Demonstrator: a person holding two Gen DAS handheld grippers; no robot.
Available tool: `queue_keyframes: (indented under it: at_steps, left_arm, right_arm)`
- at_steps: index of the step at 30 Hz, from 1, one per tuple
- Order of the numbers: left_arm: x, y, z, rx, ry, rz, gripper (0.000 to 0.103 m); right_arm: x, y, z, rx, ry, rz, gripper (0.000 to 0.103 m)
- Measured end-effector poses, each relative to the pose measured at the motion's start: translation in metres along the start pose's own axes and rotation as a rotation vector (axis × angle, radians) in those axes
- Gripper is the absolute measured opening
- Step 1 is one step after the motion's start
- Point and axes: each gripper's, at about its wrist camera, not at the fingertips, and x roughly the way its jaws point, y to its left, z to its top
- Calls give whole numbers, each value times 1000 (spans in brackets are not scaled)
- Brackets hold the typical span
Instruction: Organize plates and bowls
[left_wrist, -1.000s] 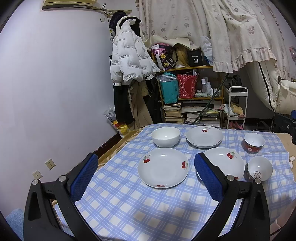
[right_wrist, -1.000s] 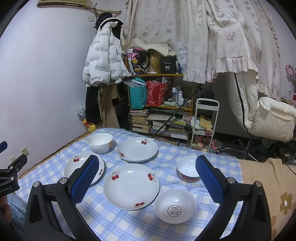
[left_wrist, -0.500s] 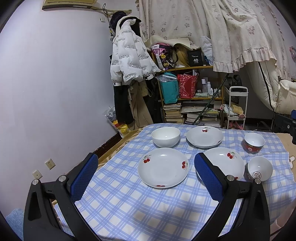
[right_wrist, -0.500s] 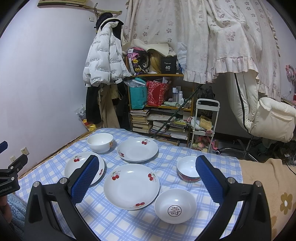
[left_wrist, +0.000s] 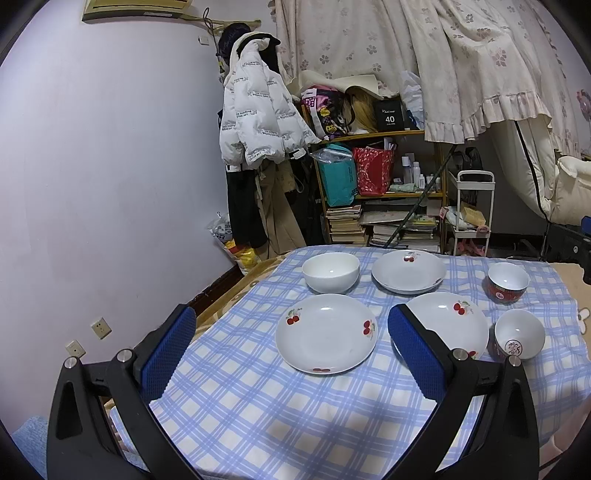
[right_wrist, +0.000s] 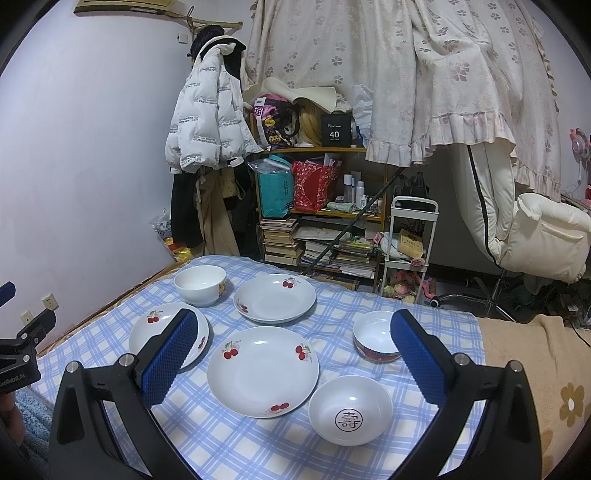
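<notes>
Three white cherry-print plates lie on a blue checked tablecloth (left_wrist: 258, 413): a near-left plate (left_wrist: 326, 333) (right_wrist: 162, 328), a large middle plate (right_wrist: 262, 371) (left_wrist: 454, 321) and a far plate (left_wrist: 408, 271) (right_wrist: 275, 298). A plain white bowl (left_wrist: 331, 271) (right_wrist: 200, 284) stands at the far left. A red-sided bowl (left_wrist: 508, 282) (right_wrist: 373, 341) and a white bowl with a black character (right_wrist: 350, 409) (left_wrist: 519, 338) stand at the right. My left gripper (left_wrist: 291, 347) hovers open before the near-left plate. My right gripper (right_wrist: 291, 350) hovers open above the large plate. Both hold nothing.
Beyond the table stand a cluttered shelf (right_wrist: 317, 206), a white trolley (right_wrist: 410, 236), hanging coats (left_wrist: 258, 122) and a white chair (right_wrist: 543, 232). A beige flowered cloth (right_wrist: 532, 369) covers the right end. The left gripper's body (right_wrist: 22, 350) shows at the right wrist view's left edge.
</notes>
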Motion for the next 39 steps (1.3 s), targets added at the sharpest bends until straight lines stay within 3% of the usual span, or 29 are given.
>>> queue_keyframes:
  at_steps: [13,18,21,27,39]
  left_arm:
    - [1,1,-1,-6,1,-1,102]
    - [11,12,4,-38,49,-17,102]
    - [19,20,14,-52,77,-18,102]
    - [41,38,38,-67,114,12,102]
    - [102,56,69,-45,206,31,102]
  right_arm:
    - [1,0,0,2,6,13,103]
    - [4,-4,7,24,18,53,103]
    - [14,2,12,48,31,93,103]
    - [34,15,32,24,25,66,103]
    - [95,49,67,10,36,129,103]
